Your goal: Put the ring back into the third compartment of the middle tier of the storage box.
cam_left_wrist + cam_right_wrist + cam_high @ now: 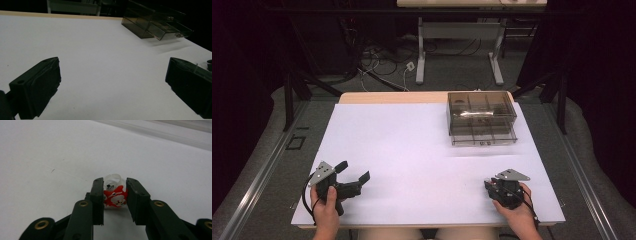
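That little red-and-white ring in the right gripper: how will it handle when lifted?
The ring looks tiny and probably very light, since it sits wholly between the right gripper's pads. Its clear curved band suggests thin plastic, likely a bit springy and slippery, so it may twist or pop out. Once set on the table, the band might let it roll.

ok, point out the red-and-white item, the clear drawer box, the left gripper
red-and-white item [115, 198], right gripper view, its red face
clear drawer box [481, 106], high view, its top panel
left gripper [353, 173], high view, midway between fingertips
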`<state>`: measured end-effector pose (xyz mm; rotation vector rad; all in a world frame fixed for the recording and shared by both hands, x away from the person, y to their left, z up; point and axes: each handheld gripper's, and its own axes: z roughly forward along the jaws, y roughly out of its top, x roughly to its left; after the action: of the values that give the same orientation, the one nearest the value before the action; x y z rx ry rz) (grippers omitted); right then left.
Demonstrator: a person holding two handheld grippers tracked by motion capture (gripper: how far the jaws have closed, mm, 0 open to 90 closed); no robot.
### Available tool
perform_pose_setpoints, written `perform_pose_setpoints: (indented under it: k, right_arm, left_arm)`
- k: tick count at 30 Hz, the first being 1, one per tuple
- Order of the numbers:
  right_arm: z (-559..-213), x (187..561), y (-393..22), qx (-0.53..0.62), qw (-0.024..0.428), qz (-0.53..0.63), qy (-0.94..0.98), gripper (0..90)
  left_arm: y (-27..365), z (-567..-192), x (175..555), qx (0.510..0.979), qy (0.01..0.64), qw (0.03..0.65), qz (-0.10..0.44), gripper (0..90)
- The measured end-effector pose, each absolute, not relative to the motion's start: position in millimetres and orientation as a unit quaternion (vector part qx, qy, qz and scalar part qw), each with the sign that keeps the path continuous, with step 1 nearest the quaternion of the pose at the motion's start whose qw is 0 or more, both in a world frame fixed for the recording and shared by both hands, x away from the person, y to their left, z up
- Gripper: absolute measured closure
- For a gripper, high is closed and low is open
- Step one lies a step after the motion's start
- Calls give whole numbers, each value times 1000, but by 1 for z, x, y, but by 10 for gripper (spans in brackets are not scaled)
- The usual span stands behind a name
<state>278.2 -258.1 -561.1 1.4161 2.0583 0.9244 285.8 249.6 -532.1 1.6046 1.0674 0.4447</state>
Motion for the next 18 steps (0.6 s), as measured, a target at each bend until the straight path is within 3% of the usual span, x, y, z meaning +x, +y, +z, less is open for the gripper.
perform_pose_setpoints:
  k: [18]
  right_arm:
    - [-557, 276, -259, 508, 246, 350, 748, 696]
  left_arm:
    - [249, -532, 286, 678, 450, 549, 189, 4]
